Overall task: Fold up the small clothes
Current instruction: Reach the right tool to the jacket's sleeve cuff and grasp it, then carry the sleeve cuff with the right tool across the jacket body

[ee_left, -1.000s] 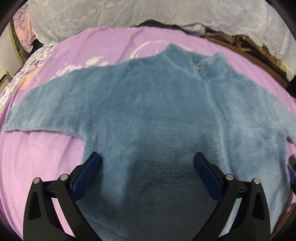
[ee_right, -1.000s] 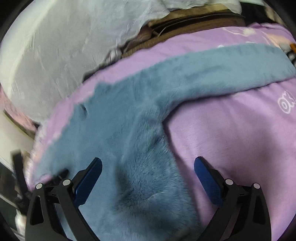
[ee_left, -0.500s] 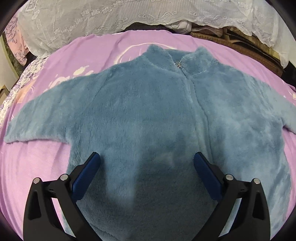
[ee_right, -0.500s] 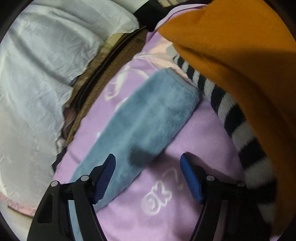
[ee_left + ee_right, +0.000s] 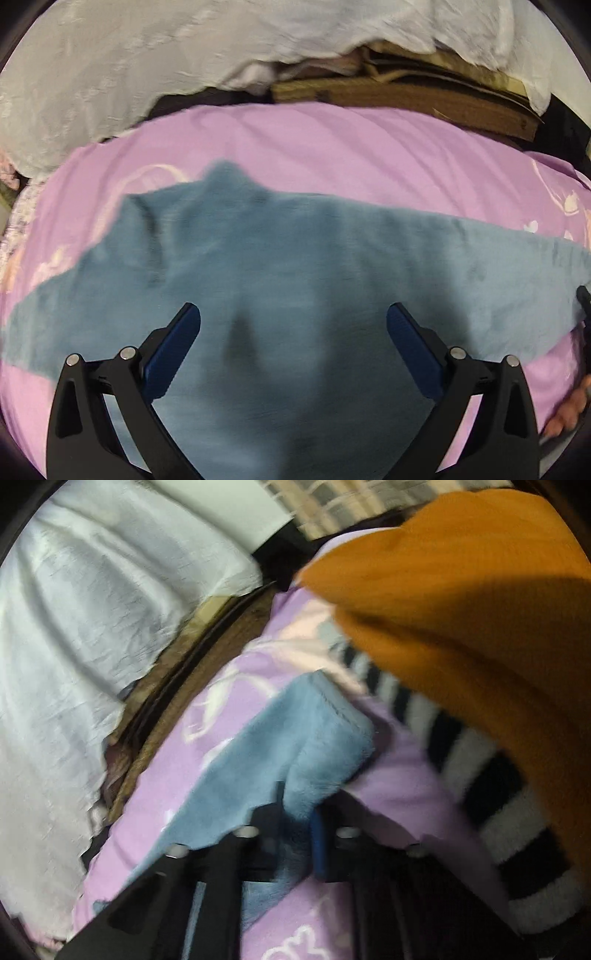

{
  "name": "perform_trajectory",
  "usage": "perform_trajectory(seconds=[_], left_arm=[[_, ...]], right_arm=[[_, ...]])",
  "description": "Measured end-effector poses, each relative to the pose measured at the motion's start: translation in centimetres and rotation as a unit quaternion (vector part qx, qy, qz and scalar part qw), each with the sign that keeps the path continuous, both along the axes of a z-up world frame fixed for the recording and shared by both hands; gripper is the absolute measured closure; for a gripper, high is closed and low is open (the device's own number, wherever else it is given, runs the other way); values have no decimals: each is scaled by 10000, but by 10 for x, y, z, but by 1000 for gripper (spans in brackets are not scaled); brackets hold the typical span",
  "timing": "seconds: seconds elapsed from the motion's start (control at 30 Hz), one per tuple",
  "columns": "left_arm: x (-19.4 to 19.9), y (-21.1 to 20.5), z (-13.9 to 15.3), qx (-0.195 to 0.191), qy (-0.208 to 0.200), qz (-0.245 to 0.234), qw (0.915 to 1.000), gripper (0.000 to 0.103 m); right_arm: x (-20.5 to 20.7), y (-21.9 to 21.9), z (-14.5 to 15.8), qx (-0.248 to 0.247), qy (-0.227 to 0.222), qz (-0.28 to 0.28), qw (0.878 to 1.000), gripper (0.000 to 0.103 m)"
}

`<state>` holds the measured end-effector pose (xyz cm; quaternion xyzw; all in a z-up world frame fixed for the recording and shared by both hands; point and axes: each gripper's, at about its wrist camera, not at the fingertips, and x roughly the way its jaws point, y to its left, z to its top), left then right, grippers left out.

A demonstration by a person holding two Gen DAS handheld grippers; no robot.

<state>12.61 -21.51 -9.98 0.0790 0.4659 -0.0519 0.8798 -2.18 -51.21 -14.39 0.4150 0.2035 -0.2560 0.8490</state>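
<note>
Fleece jacket [image 5: 288,280], blue and fluffy, is laid flat on the purple bedsheet [image 5: 332,158], with both sleeves spread outward. The right sleeve [image 5: 295,746] is pinched near its cuff by the right gripper [image 5: 299,834], whose jaws are closed on the pile. The left gripper [image 5: 293,332] is held wide above the body of the jacket, with nothing between its 2 fingers. An orange garment [image 5: 461,590] and a striped one [image 5: 480,775] lie just beside the cuff. For a clean fold, the sleeve should probably be lifted only slightly and carried straight across the chest, so the torso is not dragged. The body could be pinned by the left gripper meanwhile. Care is needed that the neighbouring garments are not snagged.
</note>
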Motion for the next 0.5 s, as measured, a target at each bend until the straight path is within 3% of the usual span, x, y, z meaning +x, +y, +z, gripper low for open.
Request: perform_trajectory(seconds=[0.13,0.2,0.3,0.5], left_arm=[[5,-28,-37,399,188,-263,9987,4],[2,-22,-37,188,70,-251,9995,4],[6,-12,-32,-82,261,-278,9992,4],[3,11,-1,-826,264,-297,9958,4]], right_arm=[[-10,11,23,-320,-336,231,9987,95],[-14,19,38,-446,-545,460,9965,95],[-13,39,63,-668,-788,880,9907,95],[-1,95,95,-1105,-956,1697,9746,95]])
